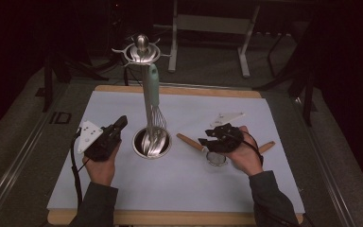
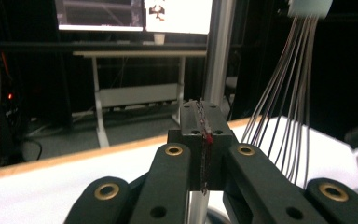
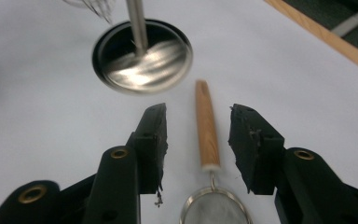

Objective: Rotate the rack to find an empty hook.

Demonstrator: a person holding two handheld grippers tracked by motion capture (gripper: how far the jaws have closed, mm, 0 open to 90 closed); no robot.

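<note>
— While the whisk (image 1: 154, 101) hangs on the stand (image 1: 142, 49) over the counter (image 1: 123, 189), where's the left gripper (image 1: 119, 126)?
— Just left of the stand's base; its own view shows it pressed together on nothing (image 2: 203, 140).
— And the right gripper (image 3: 198, 135)?
— Spread — the strainer (image 3: 207, 140) handle lies between, untouched.

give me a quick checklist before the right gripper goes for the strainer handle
1. Right gripper open: ok, jaws apart with nothing pressed between them.
2. Wooden handle of the small strainer lined up between the jaws: ok, it lies in the gap on the table.
3. Pads touching the handle: not ok, both stand off it.
4. Left gripper out of the way: ok, shut and empty, left of the stand.
5. Whisk hanging on the stand: ok.
6. Height of the right jaws above the table: cannot tell.
</note>
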